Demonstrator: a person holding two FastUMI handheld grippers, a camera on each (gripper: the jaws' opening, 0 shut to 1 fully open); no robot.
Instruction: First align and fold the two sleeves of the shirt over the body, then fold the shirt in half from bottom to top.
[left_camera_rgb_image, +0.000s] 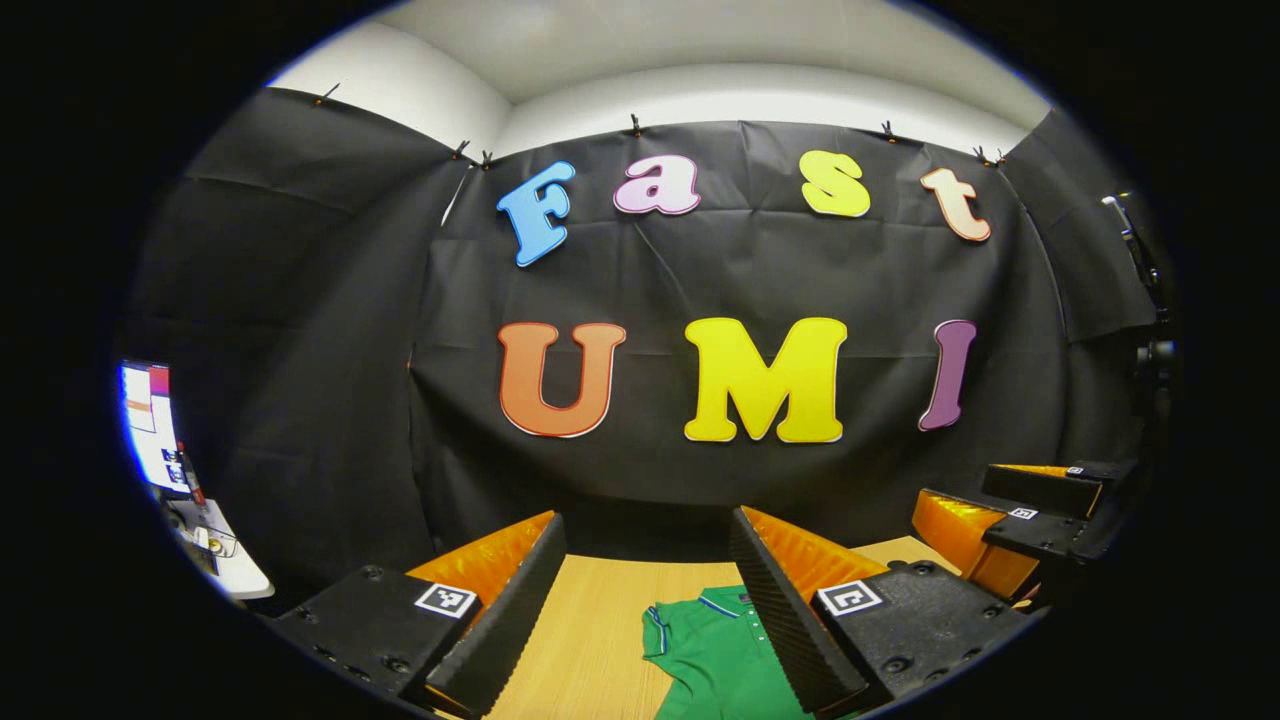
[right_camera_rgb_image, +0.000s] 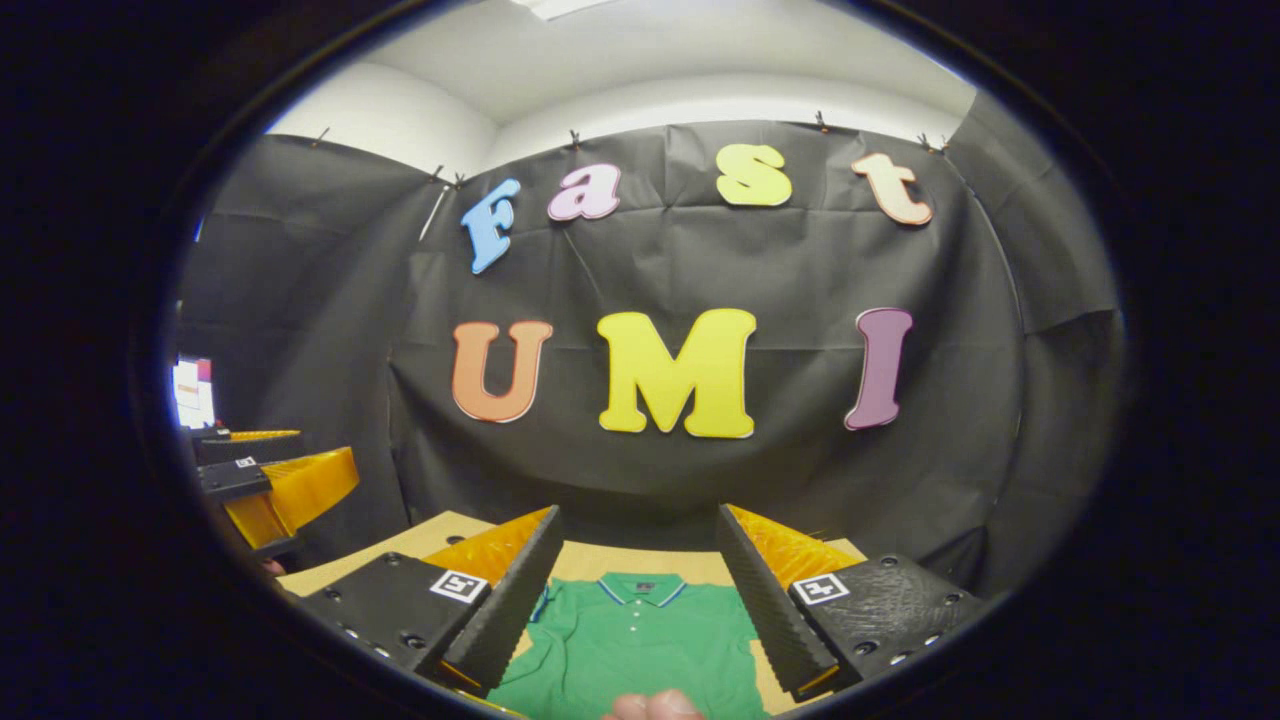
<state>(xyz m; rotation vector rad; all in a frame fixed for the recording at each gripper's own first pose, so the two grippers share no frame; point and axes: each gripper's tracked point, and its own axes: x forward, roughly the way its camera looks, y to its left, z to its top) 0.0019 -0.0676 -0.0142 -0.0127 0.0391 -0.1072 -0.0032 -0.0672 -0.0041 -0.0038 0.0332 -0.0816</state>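
Green polo shirt (right_camera_rgb_image: 635, 640) lies flat, collar away, centred under the wide-open right claw (right_camera_rgb_image: 640, 590), while the open left claw (left_camera_rgb_image: 650, 600) hangs off its sleeve side.

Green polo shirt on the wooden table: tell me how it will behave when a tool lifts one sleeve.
The green polo shirt with a blue-trimmed collar lies flat on the wooden table, so it is probably thin, floppy cloth that drapes rather than holds shape. It looks light, so a sleeve should lift easily. The smooth tabletop may let the body slide along.
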